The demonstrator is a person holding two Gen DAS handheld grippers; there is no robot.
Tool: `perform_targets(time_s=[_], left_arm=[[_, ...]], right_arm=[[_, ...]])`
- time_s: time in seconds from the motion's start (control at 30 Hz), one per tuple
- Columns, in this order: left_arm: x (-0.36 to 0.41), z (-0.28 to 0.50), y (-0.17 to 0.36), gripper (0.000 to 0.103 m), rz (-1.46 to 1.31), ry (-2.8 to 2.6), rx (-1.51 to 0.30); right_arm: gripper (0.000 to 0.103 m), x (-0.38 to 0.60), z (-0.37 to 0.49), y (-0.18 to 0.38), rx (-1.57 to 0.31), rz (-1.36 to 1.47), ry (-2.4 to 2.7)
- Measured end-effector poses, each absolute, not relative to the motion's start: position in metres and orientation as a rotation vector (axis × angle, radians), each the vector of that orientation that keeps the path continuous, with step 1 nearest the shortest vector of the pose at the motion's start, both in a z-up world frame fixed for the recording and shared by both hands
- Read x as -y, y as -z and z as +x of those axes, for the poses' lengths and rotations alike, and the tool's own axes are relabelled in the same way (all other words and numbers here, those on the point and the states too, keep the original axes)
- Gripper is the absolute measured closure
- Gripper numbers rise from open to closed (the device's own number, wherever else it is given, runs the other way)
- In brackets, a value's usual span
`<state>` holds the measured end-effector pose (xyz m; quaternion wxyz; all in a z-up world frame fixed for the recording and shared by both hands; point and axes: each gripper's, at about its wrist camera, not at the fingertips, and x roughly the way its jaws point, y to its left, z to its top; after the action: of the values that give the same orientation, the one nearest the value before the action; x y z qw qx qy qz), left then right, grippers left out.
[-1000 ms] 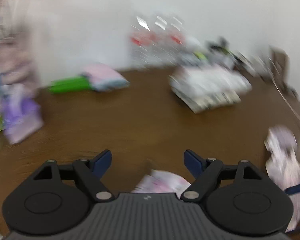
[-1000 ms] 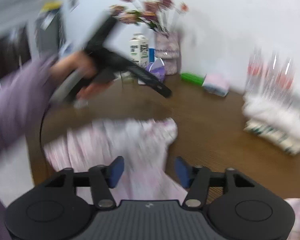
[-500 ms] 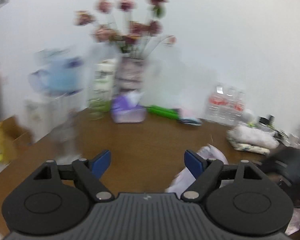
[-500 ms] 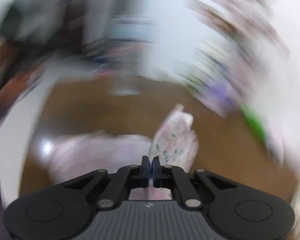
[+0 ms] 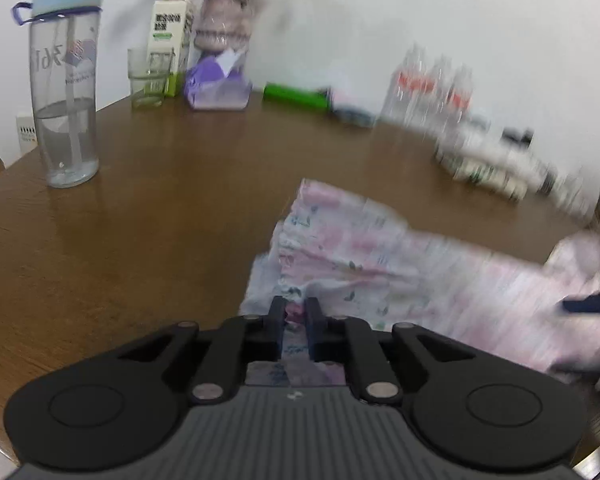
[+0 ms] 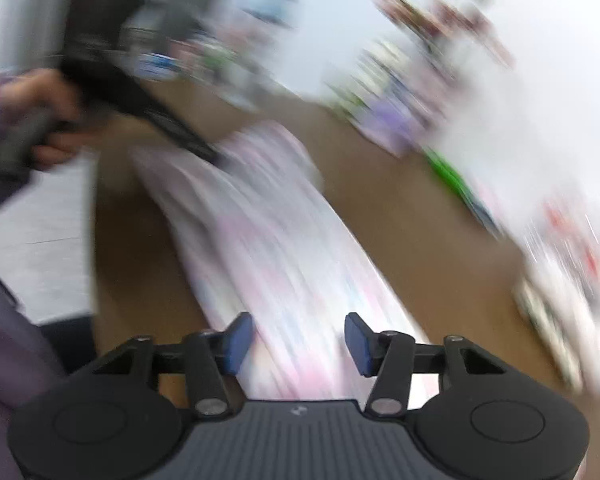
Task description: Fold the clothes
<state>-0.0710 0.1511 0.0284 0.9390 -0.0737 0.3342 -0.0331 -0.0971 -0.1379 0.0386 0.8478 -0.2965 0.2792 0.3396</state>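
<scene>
Two black fingers of the left gripper [image 5: 295, 312] sit near the bottom centre of the left wrist view, pressed close together with a fold of the pink-and-white printed garment [image 5: 380, 264] pinched between them. From there the cloth spreads toward the lower right across the brown wooden table [image 5: 148, 208]; its far end is blurred. At the right edge a dark blue fingertip of the right gripper [image 5: 590, 304] lies against the fabric. Upper left stands a clear water bottle [image 5: 66, 92] with a pale blue cap. Behind it, along the white wall, are a drinking glass [image 5: 148, 76], a milk carton [image 5: 172, 32], a vase of flowers [image 5: 222, 28] and a purple tissue pack [image 5: 218, 88]. A green object [image 5: 296, 96] lies further right — the things beyond it are too smeared to name.

Right wrist view: heavy motion blur. The right gripper [image 6: 298, 340] at the bottom has its blue-padded fingers [image 6: 236, 342] spread apart, holding nothing, with the garment [image 6: 280, 240] running as a long band from between them up toward the centre left. There the left gripper [image 6: 216, 156], held in the person's hand [image 6: 40, 116] at the left edge, meets the cloth's far end.
</scene>
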Motion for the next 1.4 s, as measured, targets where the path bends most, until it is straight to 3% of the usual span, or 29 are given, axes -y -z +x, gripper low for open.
perform_targets(time_s=[0.07, 0.17, 0.3, 0.33, 0.37, 0.43, 0.53, 0.63, 0.77, 0.87, 1.03, 1.17, 1.27, 1.4], left_arm=[[-0.154, -0.077, -0.028, 0.091, -0.143, 0.074, -0.67], [-0.161, -0.09, -0.052, 0.076, -0.167, 0.056, -0.615], [-0.121, -0.067, -0.083, 0.075, -0.093, 0.152, -0.524], [-0.106, -0.052, -0.081, 0.075, -0.061, 0.176, -0.539], [-0.09, -0.036, -0.078, 0.076, -0.028, 0.187, -0.563], [-0.067, -0.011, -0.056, 0.082, 0.04, 0.117, -0.643], [-0.061, -0.002, -0.033, 0.082, 0.058, 0.041, -0.687], [-0.071, -0.009, -0.026, 0.063, 0.009, -0.014, -0.675], [-0.075, -0.016, -0.025, 0.057, 0.007, -0.058, -0.644], [-0.078, -0.022, -0.03, 0.057, -0.014, -0.069, -0.641], [-0.078, -0.072, -0.055, 0.059, -0.035, 0.03, -0.503], [-0.06, -0.087, -0.032, 0.065, 0.096, 0.033, -0.597], [-0.071, -0.089, -0.022, 0.06, 0.03, 0.001, -0.61], [-0.077, -0.087, -0.021, 0.055, 0.007, 0.008, -0.6]], right_arm=[[0.068, 0.158, -0.099, -0.031, -0.631, -0.549, -0.642], [0.067, 0.17, -0.095, -0.044, -0.613, -0.391, -0.617], [0.067, 0.172, -0.073, -0.063, -0.58, -0.149, -0.568], [0.074, 0.166, -0.058, -0.059, -0.597, -0.091, -0.538], [0.089, 0.159, -0.044, -0.055, -0.614, -0.046, -0.504], [0.095, 0.143, -0.023, -0.038, -0.648, -0.032, -0.415], [0.096, 0.146, -0.016, -0.022, -0.665, -0.059, -0.309], [0.094, 0.169, -0.021, -0.014, -0.639, -0.05, -0.197], [0.095, 0.213, -0.025, -0.011, -0.633, -0.007, -0.008], [0.089, 0.216, -0.033, -0.018, -0.643, 0.025, -0.056], [0.09, 0.158, -0.081, -0.042, -0.544, -0.066, -0.461], [0.09, 0.117, -0.101, -0.02, -0.586, -0.202, -0.596], [0.088, 0.131, -0.112, -0.012, -0.58, -0.21, -0.518], [0.076, 0.182, -0.128, -0.009, -0.545, -0.215, -0.308]])
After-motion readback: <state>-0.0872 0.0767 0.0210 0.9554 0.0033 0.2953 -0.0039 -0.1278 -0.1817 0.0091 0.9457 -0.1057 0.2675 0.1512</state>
